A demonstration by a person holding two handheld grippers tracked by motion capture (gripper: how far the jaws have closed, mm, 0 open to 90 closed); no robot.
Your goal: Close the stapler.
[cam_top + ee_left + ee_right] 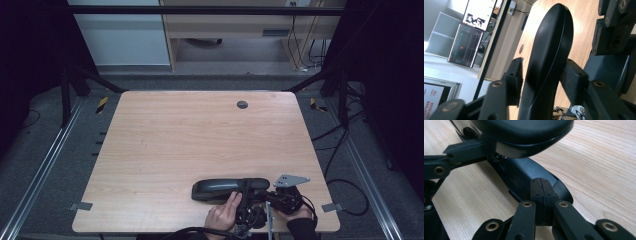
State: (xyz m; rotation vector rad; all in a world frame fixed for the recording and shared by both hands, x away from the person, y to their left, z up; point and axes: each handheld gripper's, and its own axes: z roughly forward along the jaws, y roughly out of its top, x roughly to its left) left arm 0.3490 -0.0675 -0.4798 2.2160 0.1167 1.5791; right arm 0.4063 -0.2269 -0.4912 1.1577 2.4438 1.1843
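Observation:
A black stapler (218, 188) lies lengthwise near the table's front edge, right of centre. My left gripper (246, 192) straddles its upper arm. In the left gripper view the two pads press on either side of that arm (549, 55), so the left gripper (541, 80) is shut on it. In the right gripper view the upper arm (524, 132) is raised off the stapler's base (521, 175). My right gripper (543, 195) is shut with its pads together and nothing between them. Its tips rest against the near end of the base. The right gripper (272, 196) sits just right of the stapler.
The wooden table (200, 135) has a round grommet (242, 104) near its far edge. The front edge runs just below the hands. Cables (345, 185) trail on the floor to the right. A lit monitor (477, 13) stands beyond the table.

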